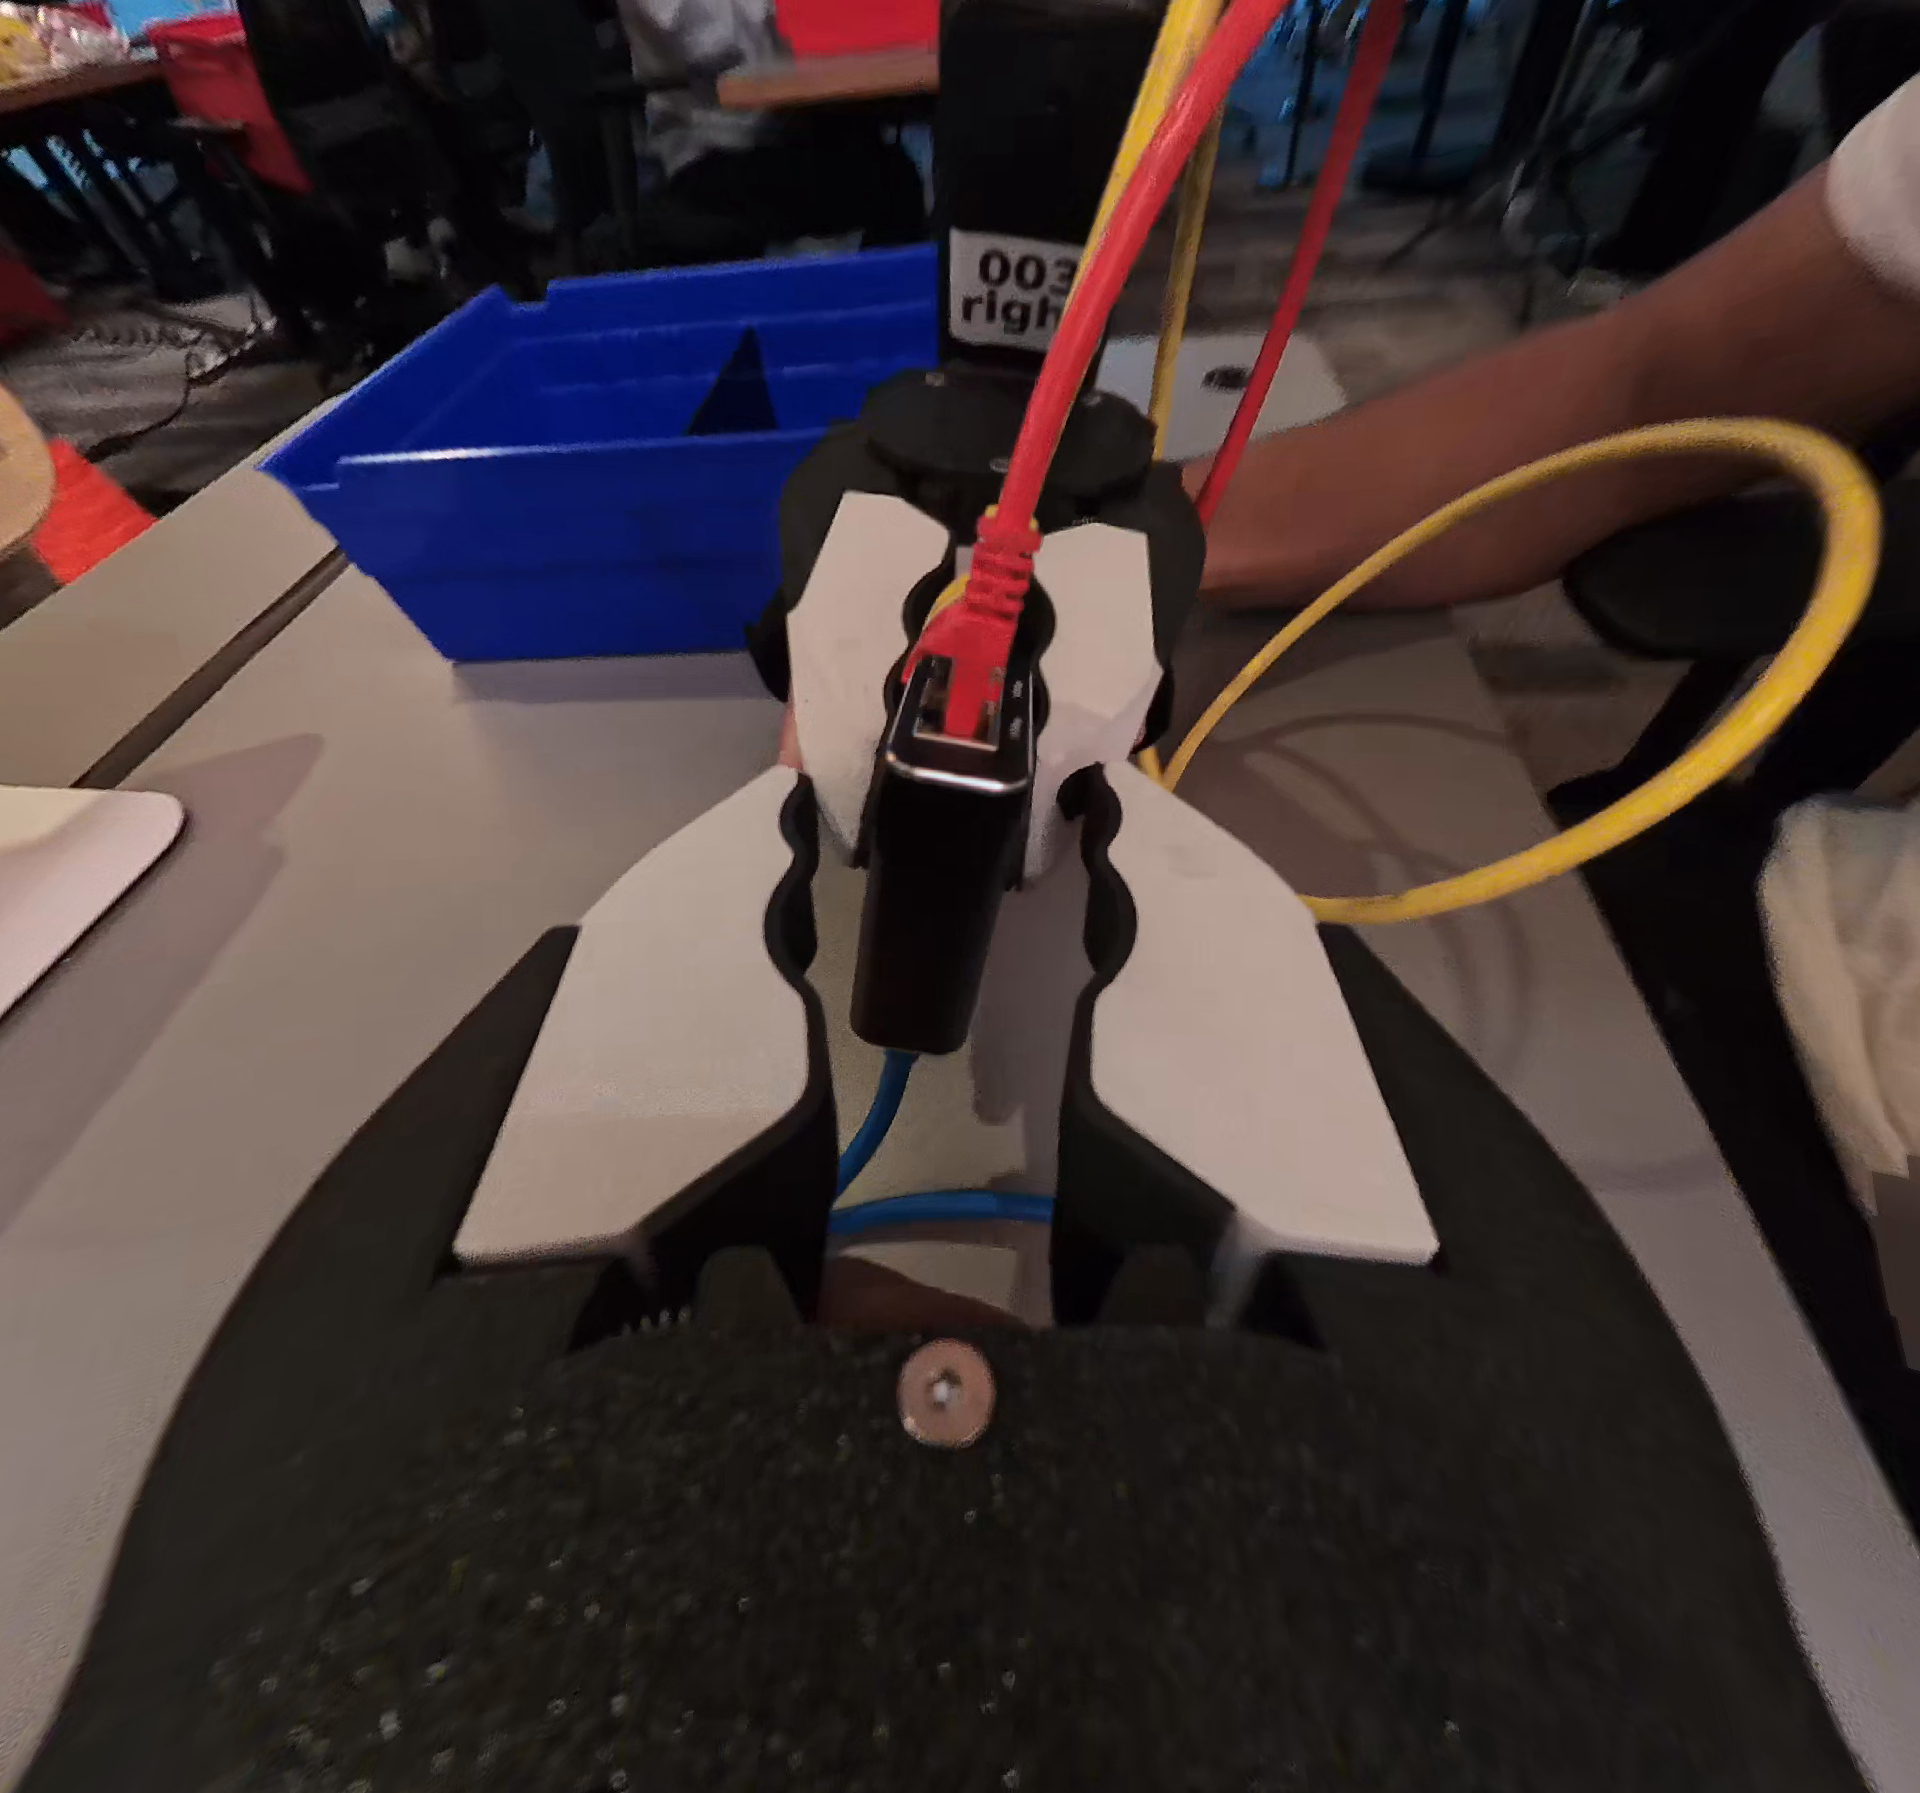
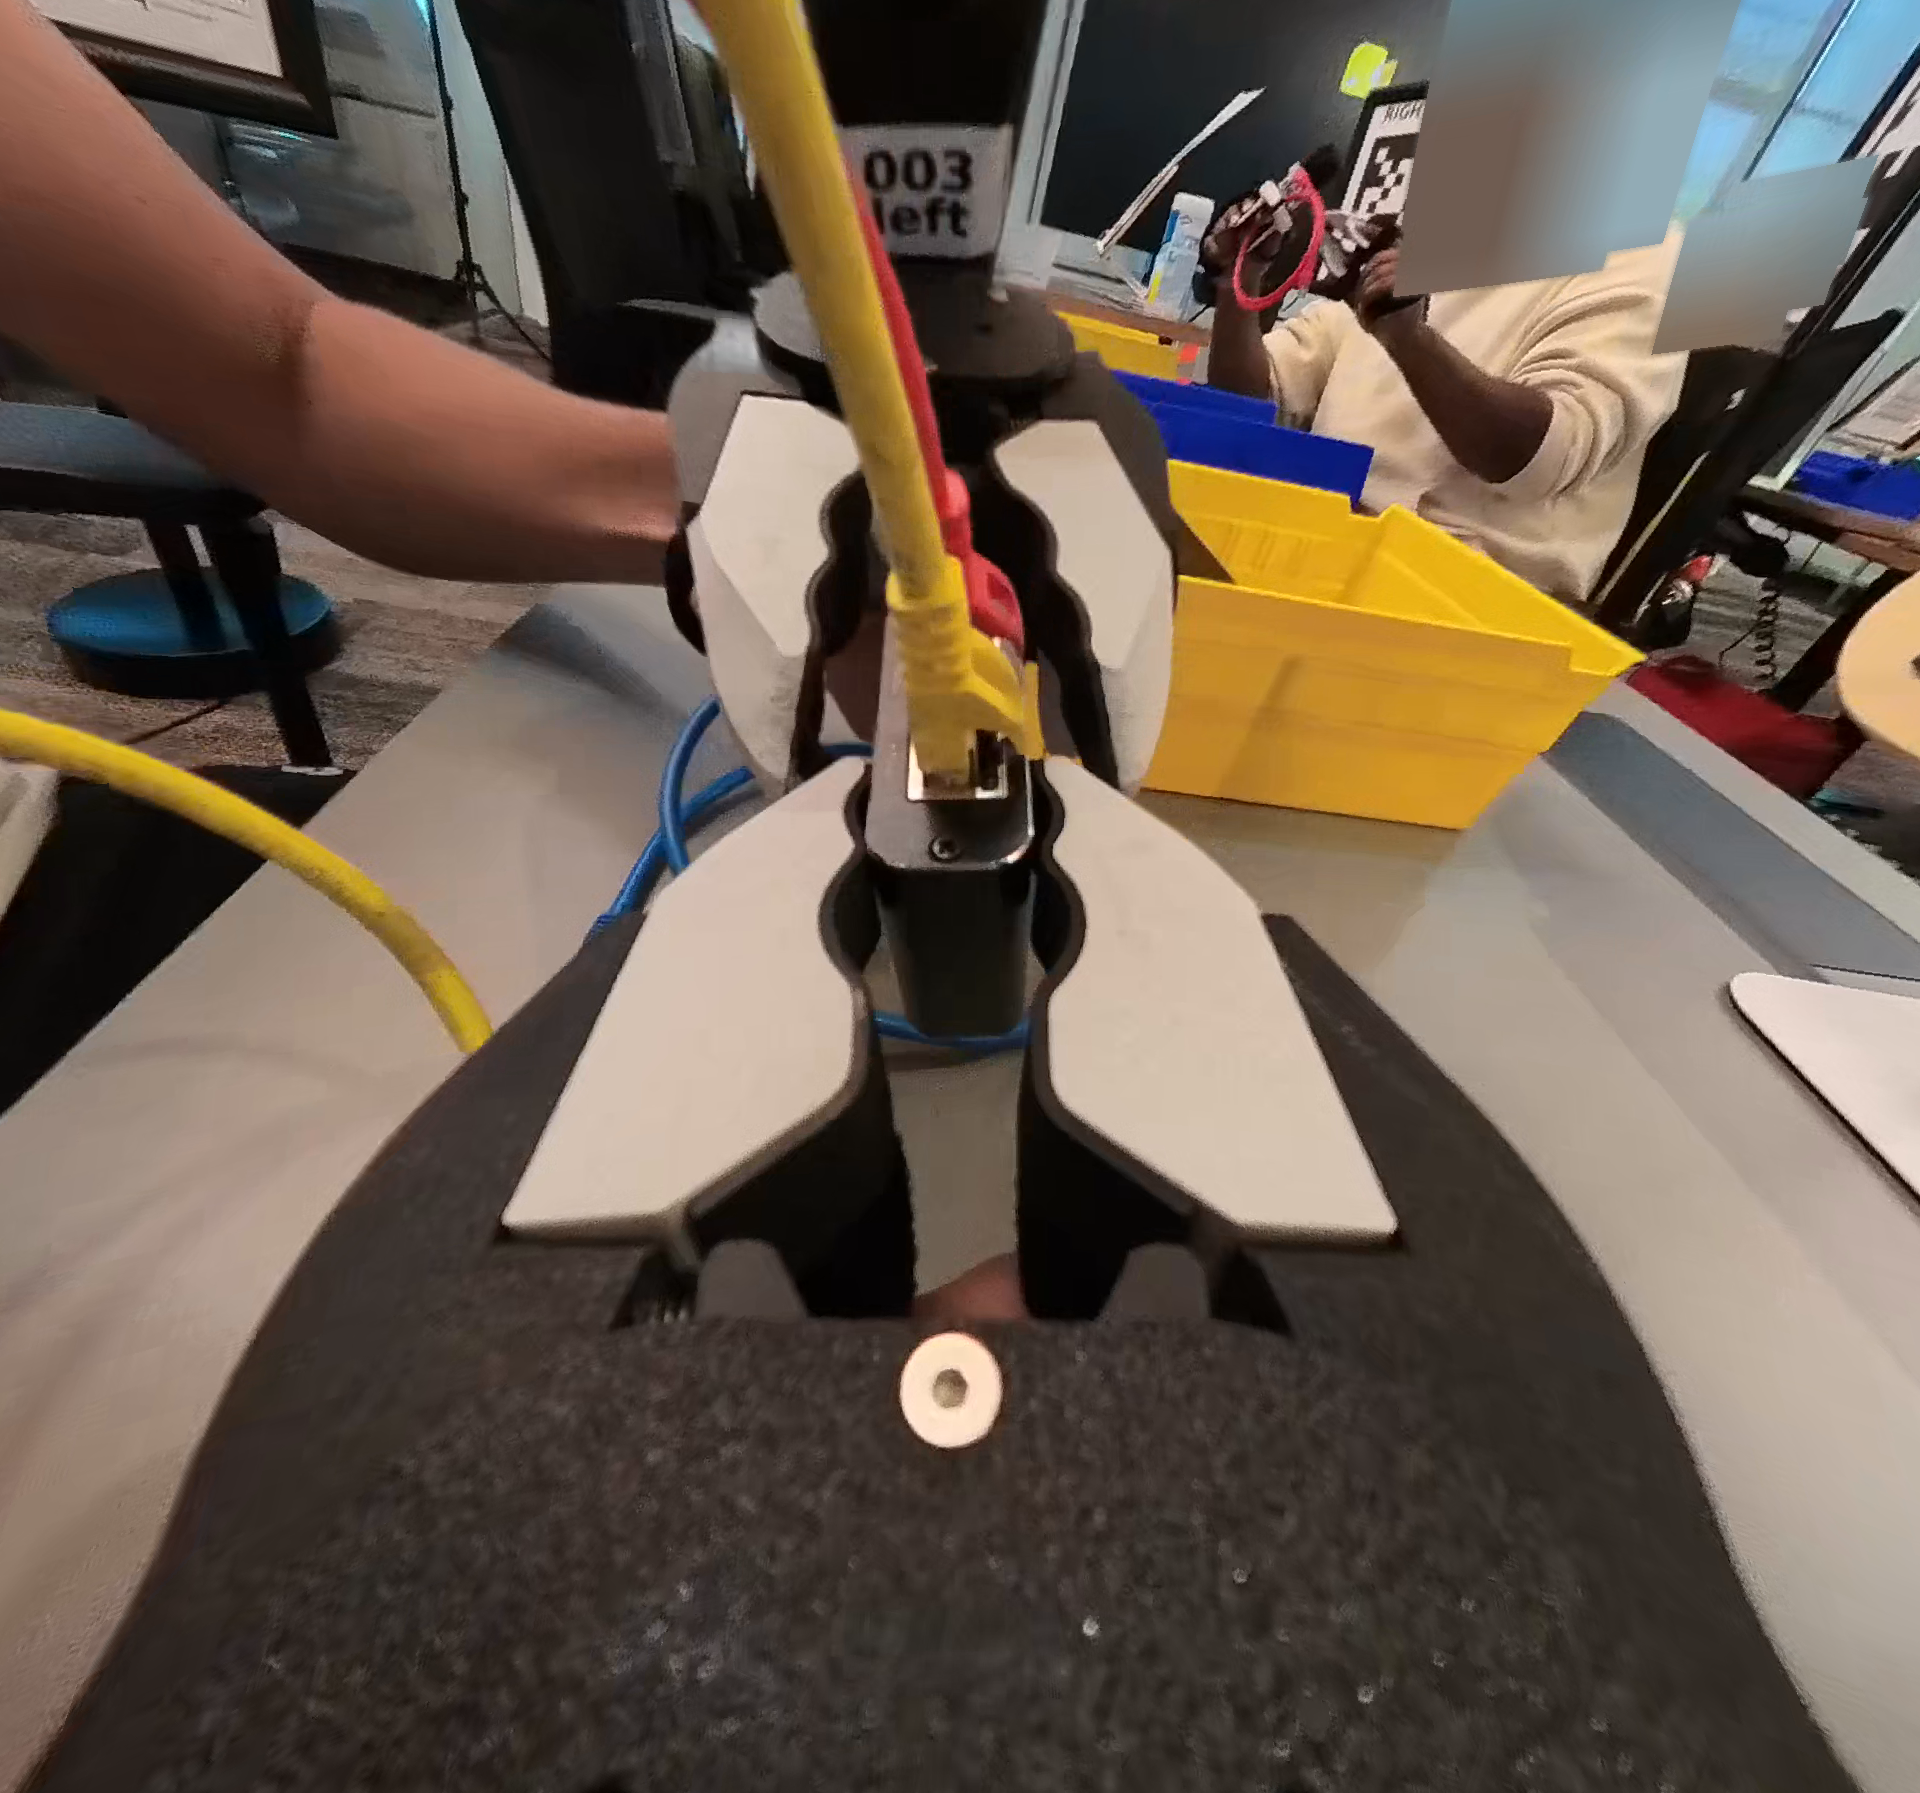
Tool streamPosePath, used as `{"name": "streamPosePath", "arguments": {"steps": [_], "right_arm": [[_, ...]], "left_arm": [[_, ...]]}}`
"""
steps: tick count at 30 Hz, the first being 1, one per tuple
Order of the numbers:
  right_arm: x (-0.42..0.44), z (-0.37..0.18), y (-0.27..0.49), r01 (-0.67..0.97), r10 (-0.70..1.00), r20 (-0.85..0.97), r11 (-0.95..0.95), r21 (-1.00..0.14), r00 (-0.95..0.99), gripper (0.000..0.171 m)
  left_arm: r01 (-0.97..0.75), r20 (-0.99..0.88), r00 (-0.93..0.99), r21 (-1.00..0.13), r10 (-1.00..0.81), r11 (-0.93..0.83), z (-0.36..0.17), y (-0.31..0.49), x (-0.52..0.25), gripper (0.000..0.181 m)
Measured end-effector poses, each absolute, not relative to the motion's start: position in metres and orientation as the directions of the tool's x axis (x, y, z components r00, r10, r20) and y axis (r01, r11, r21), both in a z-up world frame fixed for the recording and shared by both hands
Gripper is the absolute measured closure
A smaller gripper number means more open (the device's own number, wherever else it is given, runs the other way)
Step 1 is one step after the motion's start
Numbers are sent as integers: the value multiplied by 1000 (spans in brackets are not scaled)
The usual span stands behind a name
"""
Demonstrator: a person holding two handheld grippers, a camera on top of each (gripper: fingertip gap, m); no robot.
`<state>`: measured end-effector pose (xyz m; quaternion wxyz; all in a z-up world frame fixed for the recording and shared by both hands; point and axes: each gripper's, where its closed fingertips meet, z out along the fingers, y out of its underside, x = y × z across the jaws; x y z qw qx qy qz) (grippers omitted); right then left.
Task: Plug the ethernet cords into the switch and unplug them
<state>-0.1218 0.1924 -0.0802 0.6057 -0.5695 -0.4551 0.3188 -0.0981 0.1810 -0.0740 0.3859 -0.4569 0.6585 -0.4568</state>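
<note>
The black switch [image 1: 925, 912] stands on end on the grey table [image 1: 436, 808]. A red cord [image 1: 982, 600] and a yellow cord [image 2: 935, 642] are plugged into its top ports. A blue cord [image 1: 878, 1120] lies under it. My right gripper [image 2: 951, 793] is shut on the switch's [image 2: 951, 933] sides. My left gripper [image 1: 940, 798] is open, its fingers [image 1: 675, 995] on either side of the switch with a gap on each side. The right gripper's fingers [image 1: 852, 663] show behind the switch in the left wrist view.
A blue bin [image 1: 582, 517] stands on the table beyond the switch. A yellow bin [image 2: 1351, 683] stands on the opposite side. A white pad [image 2: 1849, 1068] lies at the table edge. The yellow cord [image 1: 1662, 756] loops wide off the table side. A forearm [image 1: 1507, 434] holds the right gripper.
</note>
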Motion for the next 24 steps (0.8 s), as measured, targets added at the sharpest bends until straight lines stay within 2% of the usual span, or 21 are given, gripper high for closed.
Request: {"name": "streamPosePath", "arguments": {"steps": [2,4,5,8,13,16,17,20,24], "right_arm": [[-122,-74,187,130,931,114,73,-989,346,146],[-117,-61,180,128,946,54,13,-992,321,142],[-114,-56,183,125,939,21,-23,-992,342,141],[-109,-58,186,201,928,46,-32,-979,370,144],[-107,-68,186,209,936,-32,-112,-971,351,144],[-99,-64,199,203,869,-69,-190,-961,490,140],[-98,-60,197,223,855,-46,-186,-957,516,141],[-93,-73,190,478,840,164,-124,-870,517,146],[-91,-78,186,565,845,223,-110,-818,487,145]], "left_arm": [[-176,-25,-314,-981,-949,83,-66,178,-100,137],[-82,18,-316,-997,-949,9,-52,181,-102,155],[-54,12,-299,-999,-954,5,-48,184,-102,156],[-43,-31,-278,-998,-960,45,-49,185,-99,157],[-48,-99,-252,-992,-963,114,-57,186,-96,158],[-77,-203,-171,-973,-964,219,-60,198,-98,158],[-91,-217,-175,-968,-960,235,-61,199,-100,158],[-111,-229,-203,-961,-952,255,-66,193,-103,158],[-105,-284,-204,-945,-937,309,-65,187,-104,158]]}}
